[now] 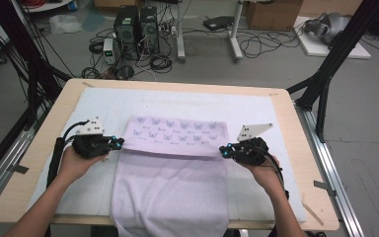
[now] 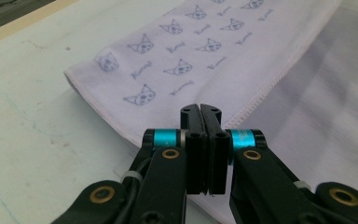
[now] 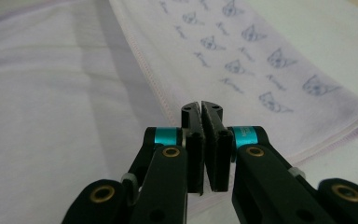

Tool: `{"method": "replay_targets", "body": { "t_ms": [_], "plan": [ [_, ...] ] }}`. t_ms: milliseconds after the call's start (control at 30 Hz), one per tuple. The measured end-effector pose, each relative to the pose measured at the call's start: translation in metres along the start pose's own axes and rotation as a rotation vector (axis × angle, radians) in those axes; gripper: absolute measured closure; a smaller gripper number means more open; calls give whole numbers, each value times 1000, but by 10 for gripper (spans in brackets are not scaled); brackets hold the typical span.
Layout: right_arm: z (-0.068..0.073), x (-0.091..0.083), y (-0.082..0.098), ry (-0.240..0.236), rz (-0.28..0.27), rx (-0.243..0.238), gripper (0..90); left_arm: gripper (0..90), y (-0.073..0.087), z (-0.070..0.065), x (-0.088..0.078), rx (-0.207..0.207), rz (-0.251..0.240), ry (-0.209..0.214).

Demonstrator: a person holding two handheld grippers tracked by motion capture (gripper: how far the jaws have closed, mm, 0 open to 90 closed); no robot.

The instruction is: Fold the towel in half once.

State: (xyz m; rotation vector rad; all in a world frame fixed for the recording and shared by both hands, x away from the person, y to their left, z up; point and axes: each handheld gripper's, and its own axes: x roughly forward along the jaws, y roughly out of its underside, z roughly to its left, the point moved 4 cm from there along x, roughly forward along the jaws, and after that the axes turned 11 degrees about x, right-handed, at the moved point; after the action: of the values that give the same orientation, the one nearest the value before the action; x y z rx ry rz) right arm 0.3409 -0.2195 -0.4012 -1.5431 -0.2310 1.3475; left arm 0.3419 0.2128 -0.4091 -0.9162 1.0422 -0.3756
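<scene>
Lilac towel point(image 1: 170, 182) lies mid-frame on the table point(image 1: 44, 143), its printed far end folded back; left gripper point(image 1: 118, 142) at its left edge and right gripper point(image 1: 223, 150) at its right, both clenched, pinching the fold's corners

Left gripper point(image 2: 204, 112): fingers point(image 2: 193, 149) pressed flat together, no gap; whether cloth is pinched between them can't be told. They sit over the stitched hem of the lilac towel point(image 2: 200, 51). Folded-over flap shows the cat-face print, fold corner toward the far-left desk edge. Plain lilac layer lies right of the hem. White mat point(image 2: 32, 135) covers the desk to the left; bare wooden desk edge point(image 2: 23, 25) top left.
</scene>
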Motion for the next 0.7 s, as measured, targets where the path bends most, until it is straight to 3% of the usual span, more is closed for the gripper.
{"method": "replay_targets", "body": {
  "t_ms": [200,267,300,400,567,700],
  "plan": [
    [39,-19,25,-41,16,-41,879,879,15,-54,-28,52,-35,42],
    [46,-20,34,-69,19,-37,861,842,20,-65,-30,67,-28,62],
    [48,-20,37,-82,21,-31,822,784,22,-67,-29,70,-19,68],
    [45,-13,41,-75,25,-20,754,718,29,-63,-19,50,14,78],
    [36,13,52,-62,71,-17,658,651,39,-55,4,24,59,118],
    [35,28,63,-89,109,-10,660,646,47,-61,17,38,92,152]
  ]
}}
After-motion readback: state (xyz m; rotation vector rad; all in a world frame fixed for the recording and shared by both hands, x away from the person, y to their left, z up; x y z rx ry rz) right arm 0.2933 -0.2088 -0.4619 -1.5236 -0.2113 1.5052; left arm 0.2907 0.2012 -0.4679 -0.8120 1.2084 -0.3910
